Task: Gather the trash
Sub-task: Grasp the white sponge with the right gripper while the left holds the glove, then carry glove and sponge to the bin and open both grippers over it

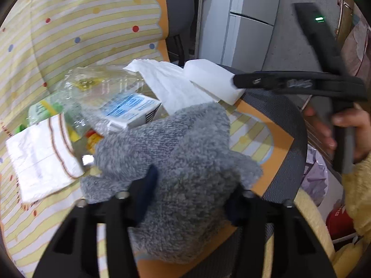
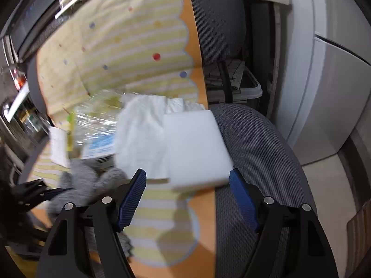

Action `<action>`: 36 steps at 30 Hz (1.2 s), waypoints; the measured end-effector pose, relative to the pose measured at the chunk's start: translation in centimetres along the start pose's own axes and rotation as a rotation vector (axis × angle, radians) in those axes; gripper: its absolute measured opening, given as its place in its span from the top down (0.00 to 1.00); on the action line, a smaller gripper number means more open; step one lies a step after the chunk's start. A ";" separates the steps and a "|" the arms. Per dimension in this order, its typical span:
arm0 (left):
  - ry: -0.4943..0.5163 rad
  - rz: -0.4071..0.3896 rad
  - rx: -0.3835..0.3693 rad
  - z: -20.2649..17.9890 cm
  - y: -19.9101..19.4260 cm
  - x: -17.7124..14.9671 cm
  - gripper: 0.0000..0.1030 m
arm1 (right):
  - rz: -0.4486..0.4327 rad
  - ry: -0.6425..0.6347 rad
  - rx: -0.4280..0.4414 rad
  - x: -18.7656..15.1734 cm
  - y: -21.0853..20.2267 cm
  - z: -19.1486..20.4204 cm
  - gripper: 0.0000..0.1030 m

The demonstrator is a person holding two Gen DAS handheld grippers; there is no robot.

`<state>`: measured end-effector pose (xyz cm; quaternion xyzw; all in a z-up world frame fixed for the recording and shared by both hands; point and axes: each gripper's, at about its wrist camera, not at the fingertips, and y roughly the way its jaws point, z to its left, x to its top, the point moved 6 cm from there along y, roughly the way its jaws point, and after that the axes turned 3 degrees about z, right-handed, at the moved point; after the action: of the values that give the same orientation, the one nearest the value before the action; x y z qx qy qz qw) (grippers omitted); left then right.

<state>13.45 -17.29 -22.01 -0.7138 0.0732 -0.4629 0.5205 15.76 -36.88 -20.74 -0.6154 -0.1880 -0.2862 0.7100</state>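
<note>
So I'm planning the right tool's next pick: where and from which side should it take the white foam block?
Probably across the white foam block's two long side faces near its near end, coming from above and in front. It lies flat, that end jutting toward the open right tool, whose fingers already straddle its width; tissue crowds one side.

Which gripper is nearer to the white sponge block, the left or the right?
Right. The right gripper is open, its fingers either side of the white sponge block's near edge. The left gripper is apart from it, around the grey cloth.
</note>
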 end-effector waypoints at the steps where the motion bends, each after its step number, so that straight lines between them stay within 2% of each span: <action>1: -0.007 0.006 -0.003 0.1 0.3 0.1 0.79 | 0.011 -0.008 -0.004 0.2 0.8 -0.3 0.18; 3: -0.048 -0.008 -0.014 0.6 0.2 0.4 0.84 | 0.029 -0.020 -0.022 0.4 1.8 -0.9 0.16; 6: -0.126 -0.038 -0.034 1.6 -0.8 0.5 0.85 | 0.050 -0.037 -0.008 0.3 2.6 -0.9 0.16; 8: -0.156 -0.059 -0.023 2.1 -1.7 0.6 0.86 | 0.033 -0.042 -0.003 0.2 2.2 -0.6 0.21; 9: -0.171 -0.068 -0.017 2.2 -2.2 0.6 0.86 | 0.022 -0.047 -0.001 0.2 1.8 -0.4 0.26; 10: -0.182 -0.077 -0.011 2.3 -2.8 0.6 0.86 | 0.012 -0.043 -0.012 0.1 1.2 -0.1 0.36; 14: -0.205 -0.108 0.023 2.2 -5.0 0.5 0.86 | -0.066 -0.025 -0.051 -0.3 -2.1 0.4 0.43; 18: -0.226 -0.156 0.028 1.0 -7.8 0.5 0.86 | -0.109 0.009 -0.062 -1.2 -6.5 0.9 0.44; 23: -0.158 -0.241 -0.036 -4.1 -10.7 2.0 0.86 | -0.205 0.025 -0.121 -3.7 -14.6 0.8 0.42; 27: -0.045 -0.278 -0.139 -10.0 -11.1 3.4 0.86 | -0.262 0.081 -0.223 -6.7 -20.3 -1.6 0.42; 31: 0.060 -0.289 -0.221 -15.8 -9.5 4.4 0.86 | -0.307 0.181 -0.368 -11.0 -25.8 -5.5 0.40; 36: 0.155 -0.269 -0.316 -22.4 -5.8 4.7 0.85 | -0.306 0.312 -0.503 -16.3 -29.4 -9.8 0.39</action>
<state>-2.58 -32.58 -13.91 -0.7521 0.0886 -0.5645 0.3283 -16.32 -46.01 -9.96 -0.6848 -0.0906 -0.5176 0.5050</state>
